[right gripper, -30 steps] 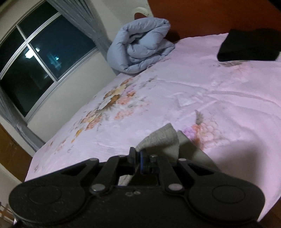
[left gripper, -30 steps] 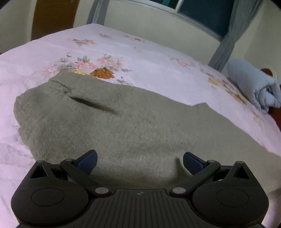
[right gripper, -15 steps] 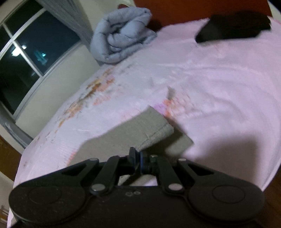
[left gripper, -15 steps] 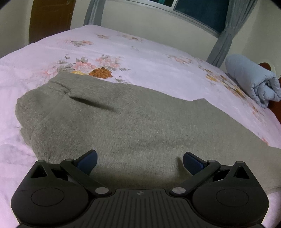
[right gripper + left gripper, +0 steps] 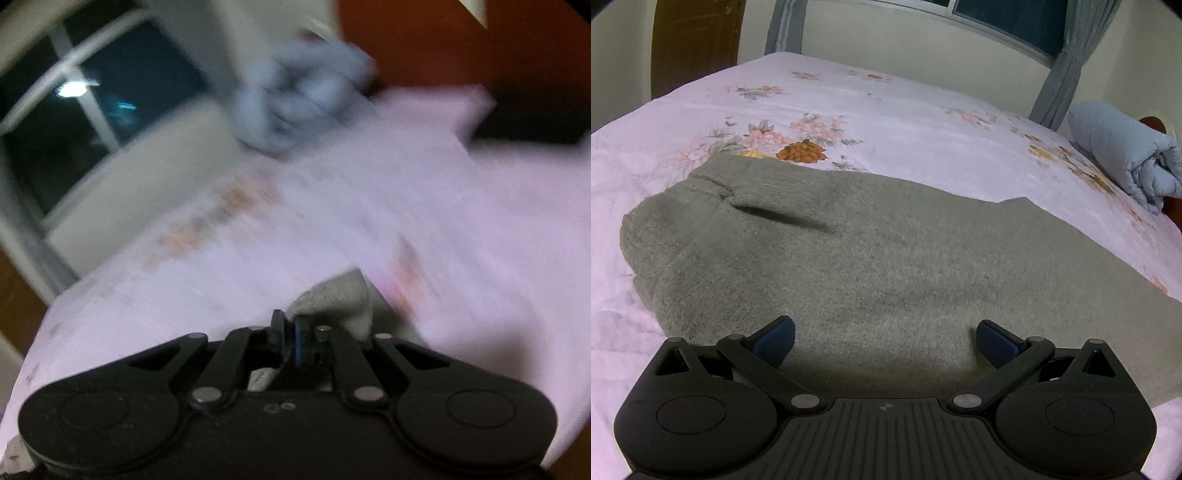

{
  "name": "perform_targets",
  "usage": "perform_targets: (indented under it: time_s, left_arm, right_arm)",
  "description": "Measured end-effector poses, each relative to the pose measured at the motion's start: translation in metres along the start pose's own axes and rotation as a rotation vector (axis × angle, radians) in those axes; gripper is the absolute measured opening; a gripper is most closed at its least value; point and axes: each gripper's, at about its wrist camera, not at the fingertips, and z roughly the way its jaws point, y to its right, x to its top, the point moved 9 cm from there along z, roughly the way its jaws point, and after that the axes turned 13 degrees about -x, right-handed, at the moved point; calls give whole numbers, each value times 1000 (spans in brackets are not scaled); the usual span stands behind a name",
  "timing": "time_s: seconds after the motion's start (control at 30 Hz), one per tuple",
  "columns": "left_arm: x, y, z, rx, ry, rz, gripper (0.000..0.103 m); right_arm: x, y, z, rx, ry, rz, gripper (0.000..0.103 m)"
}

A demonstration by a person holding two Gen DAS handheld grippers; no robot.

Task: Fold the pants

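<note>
A bed [image 5: 923, 147] fills most of the left view, its pink sheet [image 5: 905, 122] printed with flowers [image 5: 798, 147]. A rolled pale-blue duvet [image 5: 1126, 158] lies at its right end, against a reddish-brown headboard [image 5: 480, 48]. Behind the bed runs a cream wall [image 5: 886, 40] with a dark window [image 5: 1008, 18], grey curtains [image 5: 1067, 66] and a brown door [image 5: 694, 40]. In the blurred right view, a black folded item [image 5: 528, 129] lies on the sheet near the headboard.

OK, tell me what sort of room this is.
Most likely a bedroom. The grey pants lie on a bed with a pink floral bedspread, a rolled pale blue duvet sits at its far corner, and a curtained window is behind.
</note>
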Motion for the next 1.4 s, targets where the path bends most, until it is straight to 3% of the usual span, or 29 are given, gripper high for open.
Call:
perform_targets:
  time_s: [0.1, 0.17, 0.23, 0.33, 0.4, 0.53, 0.67, 0.87, 0.9, 0.93, 0.97, 1.03, 1.13, 1.23, 1.33, 1.4]
  left_arm:
    - [0, 1, 0, 3, 3, 0, 103]
    - [0, 0, 0, 2, 13, -2, 103]
    - [-1, 1, 0, 6, 21, 3, 103]
    - [-2, 2, 1, 10, 19, 18, 103]
    - [-2, 2, 1, 11, 9, 29, 103]
    - [-1, 1, 0, 2, 5, 21, 103]
    - [-2, 1, -2, -4, 21, 11, 103]
    - [-1, 2, -3, -3, 7, 21, 103]
    - [1, 2, -6, -3, 11, 16, 103]
    - [2, 2, -10, -7, 20, 0, 103]
    - [2, 1, -14, -9, 29, -24, 103]
    - [2, 0, -25, -15, 63, -73, 103]
    - [-2, 0, -42, -1, 120, -125, 103]
    - [-8, 1, -58, 73, 169, -121, 103]
    - [-16, 3, -74, 129, 170, -127, 103]
    - [-25, 7, -83, 82, 167, -181, 103]
  right_arm:
    - [35, -26, -14, 56, 77, -56, 0]
    - [33, -20, -17, 51, 82, -61, 0]
    - [6, 14, 0, -1, -3, -13, 0]
    - [-54, 74, 39, -102, -206, 93, 0]
    - [-80, 90, 45, -119, -250, 143, 0]
    - [-79, 93, 37, -108, -204, 223, 0]
    - [-67, 79, 24, -100, -146, 198, 0]
    - [-93, 97, 51, -154, -246, 199, 0]
    - [-88, 96, 46, -155, -230, 200, 2]
    - [-84, 95, 40, -163, -217, 196, 12]
    - [-79, 93, 29, -182, -188, 170, 13]
    - [-79, 78, 11, -130, -174, 149, 13]
    - [-92, 40, -5, -11, -216, 120, 13]
    - [-115, -12, -10, 121, -302, 148, 13]
    - [-145, -72, -7, 230, -386, 177, 13]
    - [-158, -103, -6, 254, -392, 158, 13]
